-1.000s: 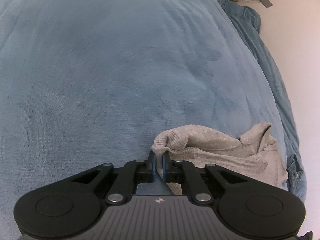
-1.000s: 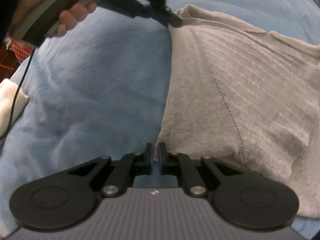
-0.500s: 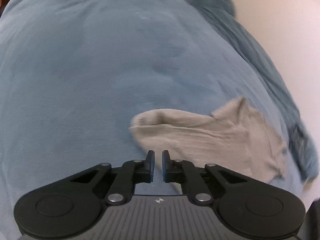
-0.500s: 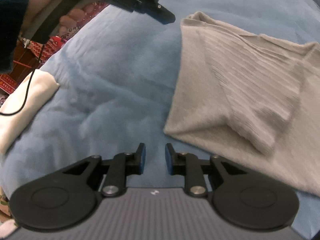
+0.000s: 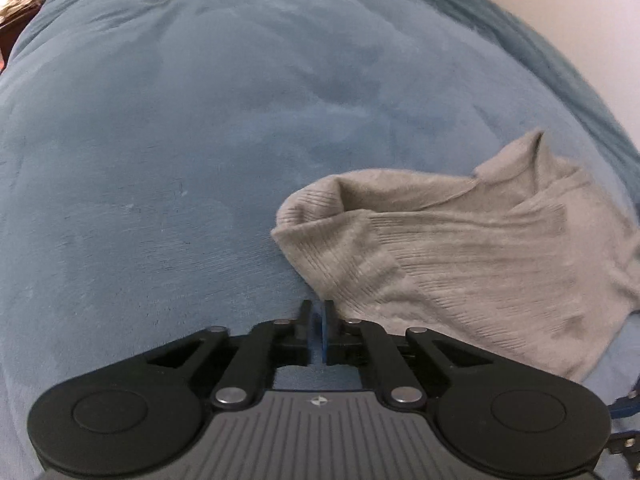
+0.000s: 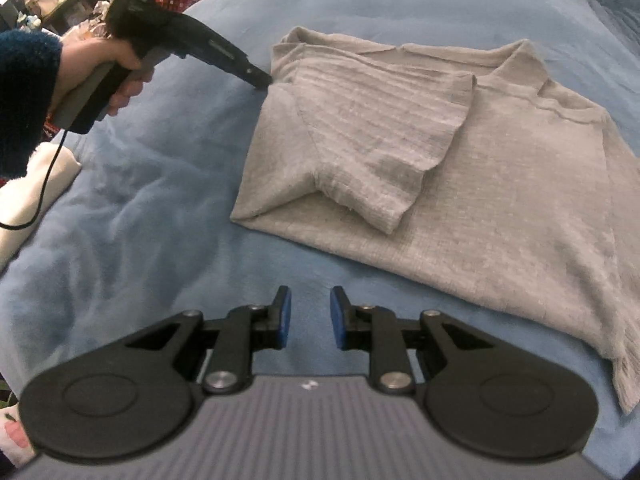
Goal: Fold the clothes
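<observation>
Right now my right tool (image 6: 310, 316) sits at the bottom of its frame with its blue pads apart and nothing between them, over bare blue plush bed cover (image 6: 132, 216). Just beyond lies the grey ribbed knit T-shirt (image 6: 500, 200), flat on the bed, one sleeve (image 6: 372, 132) folded across the body. At the shirt's upper left corner my left tool (image 6: 262, 80) points at the shoulder edge; in its own view, the pads are together at the lower centre with no cloth visibly caught, the shirt just to their right. To fold well, I judge I should pinch the unfolded side at hem and shoulder together, lift low, and lay it over evenly so the knit does not bunch.
</observation>
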The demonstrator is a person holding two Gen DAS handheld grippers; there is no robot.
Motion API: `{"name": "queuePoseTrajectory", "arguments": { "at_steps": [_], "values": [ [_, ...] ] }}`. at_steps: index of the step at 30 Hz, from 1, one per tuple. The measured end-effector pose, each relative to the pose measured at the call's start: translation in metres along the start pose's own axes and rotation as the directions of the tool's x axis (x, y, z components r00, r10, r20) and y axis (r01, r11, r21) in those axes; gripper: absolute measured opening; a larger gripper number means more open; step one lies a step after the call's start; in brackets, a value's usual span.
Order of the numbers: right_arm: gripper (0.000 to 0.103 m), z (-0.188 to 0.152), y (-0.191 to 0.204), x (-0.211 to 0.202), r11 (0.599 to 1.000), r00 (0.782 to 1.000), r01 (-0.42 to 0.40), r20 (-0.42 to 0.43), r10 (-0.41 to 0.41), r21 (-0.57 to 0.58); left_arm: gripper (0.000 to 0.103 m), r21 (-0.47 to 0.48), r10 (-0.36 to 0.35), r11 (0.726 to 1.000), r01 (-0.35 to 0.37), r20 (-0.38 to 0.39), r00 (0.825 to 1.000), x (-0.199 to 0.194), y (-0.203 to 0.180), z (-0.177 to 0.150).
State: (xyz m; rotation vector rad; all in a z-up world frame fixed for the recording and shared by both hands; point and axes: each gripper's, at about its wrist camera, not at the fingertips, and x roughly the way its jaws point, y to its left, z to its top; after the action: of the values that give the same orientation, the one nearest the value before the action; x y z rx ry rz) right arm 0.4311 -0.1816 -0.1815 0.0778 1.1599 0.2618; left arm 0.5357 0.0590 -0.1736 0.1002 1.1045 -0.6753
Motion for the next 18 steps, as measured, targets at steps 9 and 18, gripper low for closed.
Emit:
{"name": "queuePoseTrajectory", "arguments": {
  "at_steps": [9, 18],
  "values": [
    [0.024, 0.075, -0.012, -0.008, 0.973, 0.994, -0.078, 0.055, 0.092, -0.217, 0.013, -0.06, -0.094, 0.994, 0.096, 0.045, 0.995, -0.038, -0.034, -0.042],
    [0.028, 0.21, -0.026, 0.054, 0.832, 0.988, -0.135, -0.012, 0.152, -0.538, 0.025, -0.239, -0.007, 0.971, 0.006, -0.004, 1.0, -0.069, -0.028, -0.111]
  ]
}}
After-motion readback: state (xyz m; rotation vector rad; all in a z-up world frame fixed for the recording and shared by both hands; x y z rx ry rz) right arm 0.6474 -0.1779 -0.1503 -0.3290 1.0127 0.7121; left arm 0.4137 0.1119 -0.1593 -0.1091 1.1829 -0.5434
